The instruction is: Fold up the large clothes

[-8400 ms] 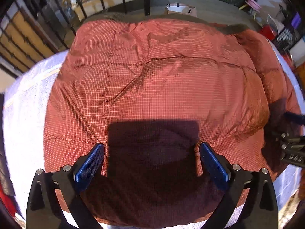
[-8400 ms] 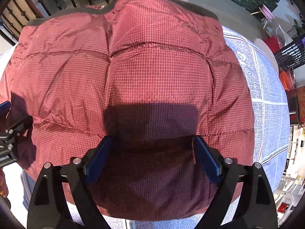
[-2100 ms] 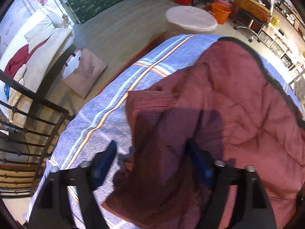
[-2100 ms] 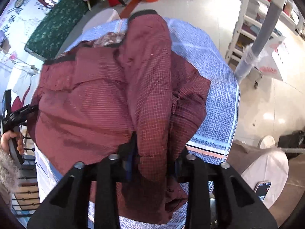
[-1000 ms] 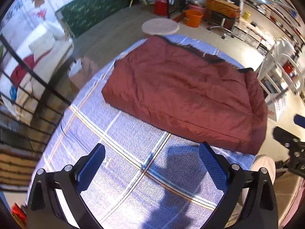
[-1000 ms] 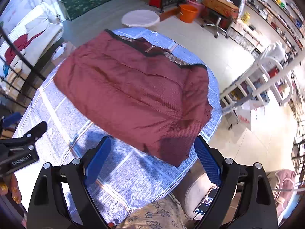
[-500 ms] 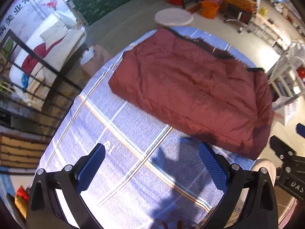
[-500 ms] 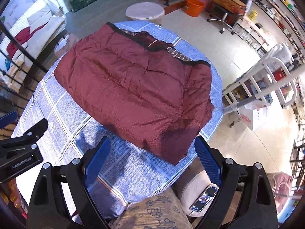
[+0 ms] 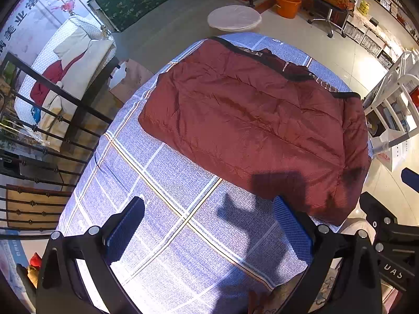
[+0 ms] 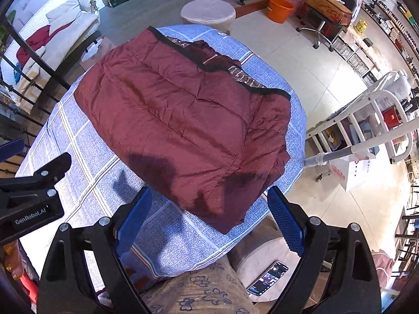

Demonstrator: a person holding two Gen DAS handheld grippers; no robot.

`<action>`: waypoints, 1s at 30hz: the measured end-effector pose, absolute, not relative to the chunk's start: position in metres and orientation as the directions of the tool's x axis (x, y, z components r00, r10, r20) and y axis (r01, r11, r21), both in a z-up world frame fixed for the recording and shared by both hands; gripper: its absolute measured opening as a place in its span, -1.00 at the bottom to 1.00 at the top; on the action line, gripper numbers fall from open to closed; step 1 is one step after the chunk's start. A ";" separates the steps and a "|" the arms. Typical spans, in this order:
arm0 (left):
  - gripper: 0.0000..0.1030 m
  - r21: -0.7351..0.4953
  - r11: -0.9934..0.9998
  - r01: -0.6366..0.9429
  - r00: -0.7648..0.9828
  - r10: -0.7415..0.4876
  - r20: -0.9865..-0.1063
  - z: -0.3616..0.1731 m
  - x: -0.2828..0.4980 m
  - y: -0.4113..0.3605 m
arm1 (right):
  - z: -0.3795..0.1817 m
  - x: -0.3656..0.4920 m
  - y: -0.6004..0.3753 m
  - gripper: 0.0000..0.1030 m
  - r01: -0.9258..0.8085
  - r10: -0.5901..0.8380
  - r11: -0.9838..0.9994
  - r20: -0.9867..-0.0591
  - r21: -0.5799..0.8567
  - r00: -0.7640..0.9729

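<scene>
A dark red quilted jacket (image 9: 251,120) lies folded into a flat rectangle on the far part of the round table with a blue checked cloth (image 9: 167,183). It also shows in the right wrist view (image 10: 183,125), its black trim toward the far side. My left gripper (image 9: 209,225) is open and empty, held high above the near bare cloth. My right gripper (image 10: 209,214) is open and empty, above the jacket's near right corner at the table edge.
A black iron railing (image 9: 52,120) runs along the left. A white round stool (image 10: 208,13) and an orange bucket (image 10: 280,9) stand beyond the table. A white rack (image 10: 371,120) stands on the right. A phone (image 10: 267,278) lies on a stool below.
Both grippers have kept rising and pulling back from the folded jacket, both open. The jacket lies still on the table.
</scene>
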State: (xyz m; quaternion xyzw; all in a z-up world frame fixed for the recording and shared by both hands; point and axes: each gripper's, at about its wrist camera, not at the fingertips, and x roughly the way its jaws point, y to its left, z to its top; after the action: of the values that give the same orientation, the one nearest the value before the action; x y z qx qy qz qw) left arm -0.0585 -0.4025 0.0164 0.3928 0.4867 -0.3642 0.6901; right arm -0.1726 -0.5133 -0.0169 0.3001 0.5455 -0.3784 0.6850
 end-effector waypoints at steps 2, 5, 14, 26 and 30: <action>0.88 0.175 0.432 0.885 0.249 -0.122 -0.961 0.016 -0.057 -0.402 | -0.017 -0.172 -0.513 0.72 0.842 -0.184 0.539 -0.976 0.002 0.120; 0.88 0.174 0.432 0.885 0.249 -0.123 -0.961 0.016 -0.057 -0.403 | -0.016 -0.171 -0.512 0.72 0.840 -0.190 0.543 -0.974 -0.002 0.121; 0.88 0.210 0.432 0.877 0.285 -0.117 -0.951 0.014 -0.059 -0.401 | -0.015 -0.171 -0.512 0.72 0.837 -0.197 0.546 -0.973 -0.006 0.122; 0.88 0.175 0.470 0.865 0.270 -0.142 -0.952 0.015 -0.054 -0.395 | -0.017 -0.170 -0.512 0.72 0.835 -0.195 0.550 -0.973 -0.006 0.121; 0.86 0.166 0.472 0.866 0.262 -0.145 -0.954 0.014 -0.055 -0.394 | -0.018 -0.170 -0.512 0.72 0.836 -0.195 0.549 -0.973 -0.006 0.121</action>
State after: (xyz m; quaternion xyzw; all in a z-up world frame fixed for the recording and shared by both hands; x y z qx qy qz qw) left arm -0.0549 -0.3944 0.0143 0.3677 0.4903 -0.3588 0.7040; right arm -0.1698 -0.5124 -0.0176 0.2926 0.5476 -0.3737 0.6891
